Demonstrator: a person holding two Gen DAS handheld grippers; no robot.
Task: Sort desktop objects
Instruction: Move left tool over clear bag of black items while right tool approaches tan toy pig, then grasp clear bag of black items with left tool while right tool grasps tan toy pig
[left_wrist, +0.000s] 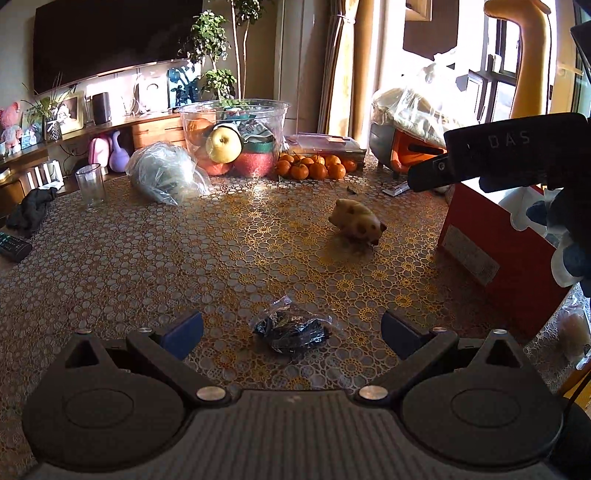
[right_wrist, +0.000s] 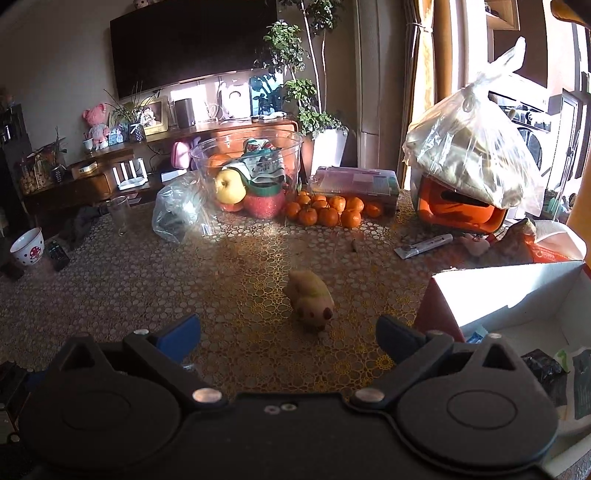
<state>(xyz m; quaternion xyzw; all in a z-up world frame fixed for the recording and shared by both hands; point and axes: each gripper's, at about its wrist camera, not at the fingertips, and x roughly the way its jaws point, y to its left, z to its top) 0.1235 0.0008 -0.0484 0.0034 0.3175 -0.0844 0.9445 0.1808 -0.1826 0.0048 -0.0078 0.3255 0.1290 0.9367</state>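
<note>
both hand-held grippers, left (left_wrist: 291, 332) and right (right_wrist: 288, 338), gape empty; wrapped black item (left_wrist: 291, 332) and pig figurine (right_wrist: 312, 301) remain outside the red box (right_wrist: 517, 295).

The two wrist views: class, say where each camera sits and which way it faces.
Left wrist: on the left gripper, low over the table, facing a wrapped black item; own jaws open, the other gripper at right.
Right wrist: on the right gripper, facing the toy pig beside the red box; jaws open.
Shared: pig, box, fruit bowl.
</note>
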